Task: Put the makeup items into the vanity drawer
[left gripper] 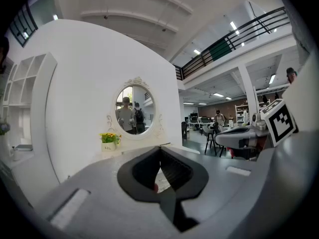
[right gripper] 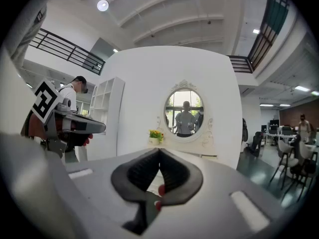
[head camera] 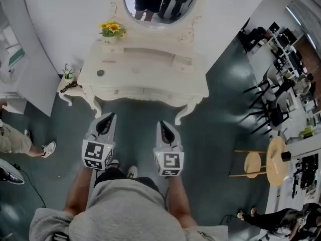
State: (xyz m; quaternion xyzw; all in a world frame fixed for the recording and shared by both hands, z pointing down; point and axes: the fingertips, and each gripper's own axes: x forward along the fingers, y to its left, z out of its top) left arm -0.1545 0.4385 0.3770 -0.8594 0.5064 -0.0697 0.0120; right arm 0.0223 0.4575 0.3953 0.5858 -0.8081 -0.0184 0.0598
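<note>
The left claw [head camera: 106,116] and the right claw [head camera: 164,125] are both closed and empty, short of the vanity [head camera: 145,74]. Approaching like this, they could bump its shut drawer [head camera: 120,91].

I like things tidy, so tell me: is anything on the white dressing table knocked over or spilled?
Nothing stands out. The flower pot stands upright at the back left of the dressing table, the mirror looks whole, and no spill shows. The small things on top are too tiny to judge.
</note>
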